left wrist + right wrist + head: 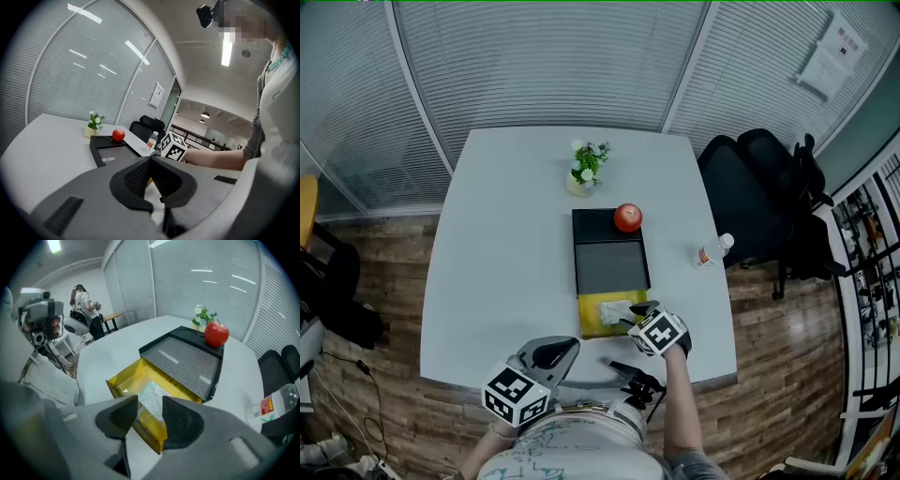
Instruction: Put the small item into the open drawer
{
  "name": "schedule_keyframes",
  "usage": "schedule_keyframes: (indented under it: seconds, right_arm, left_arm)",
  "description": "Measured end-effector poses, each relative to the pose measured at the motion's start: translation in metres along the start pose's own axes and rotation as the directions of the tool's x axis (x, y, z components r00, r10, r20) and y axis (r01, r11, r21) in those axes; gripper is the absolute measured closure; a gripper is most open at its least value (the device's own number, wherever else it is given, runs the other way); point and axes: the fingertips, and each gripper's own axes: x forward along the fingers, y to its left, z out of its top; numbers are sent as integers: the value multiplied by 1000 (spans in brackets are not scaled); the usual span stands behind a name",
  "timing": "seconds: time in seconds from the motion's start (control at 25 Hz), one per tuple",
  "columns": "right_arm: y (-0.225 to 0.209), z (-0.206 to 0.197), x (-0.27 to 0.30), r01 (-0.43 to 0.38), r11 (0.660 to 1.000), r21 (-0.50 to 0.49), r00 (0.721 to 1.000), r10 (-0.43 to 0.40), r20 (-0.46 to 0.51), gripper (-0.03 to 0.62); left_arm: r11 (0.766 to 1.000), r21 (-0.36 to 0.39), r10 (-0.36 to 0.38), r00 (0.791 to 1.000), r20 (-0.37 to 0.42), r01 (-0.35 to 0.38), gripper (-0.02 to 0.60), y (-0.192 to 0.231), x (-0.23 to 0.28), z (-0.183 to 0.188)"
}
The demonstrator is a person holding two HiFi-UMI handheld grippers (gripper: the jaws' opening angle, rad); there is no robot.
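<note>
small item (614, 309) | head view: we see it lying inside the open yellow drawer (586, 325) on the worktop (506, 234), right tool (637, 317) just above | left gripper view: left tool (151, 180) all but closed, empty | right gripper view: jaws parted, gripping nothing, item below them in drawer | we judge placing done, only pulling away remains

The table (506, 234) is white, smooth and matt. The drawer (149, 426) looks like shiny yellow plastic. The small item (151, 397) in it is a crinkly, see-through plastic packet. At twelve o'clock from the drawer, the box (185, 364) has a grey, rough top like felt. The apple (216, 333) is red and glossy. The right gripper (150, 405) is matt grey plastic with black ribbed pads (180, 420). The floor (403, 394) is wood.
</note>
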Motion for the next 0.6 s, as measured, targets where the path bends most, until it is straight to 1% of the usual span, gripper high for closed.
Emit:
schedule_keyframes:
  seconds: [0.08, 0.2, 0.36, 0.48, 0.6]
  right_arm:
    - [2, 0, -5, 12, 1000, -1, 1000, -12, 13, 441]
    - [3, 0, -11, 37, 999, -5, 999, -36, 36, 492]
    - [8, 0, -14, 45, 998, -32, 998, -43, 54, 547]
    - [11, 1, -20, 58, 998, -24, 995, -56, 77, 590]
    - [12, 4, -27, 70, 997, -34, 992, -66, 104, 591]
  left_arm:
    - [1000, 1, -2, 1000, -1, 2, 584, -1, 0, 0]
    - [1000, 3, -5, 1000, -2, 5, 584, -2, 0, 0]
    - [1000, 6, -7, 1000, 1, 7, 584, -2, 0, 0]
    - [1000, 13, -3, 1000, 3, 3, 584, -3, -2, 2]
    - [1000, 16, 0, 1000, 4, 0, 584, -3, -2, 3]
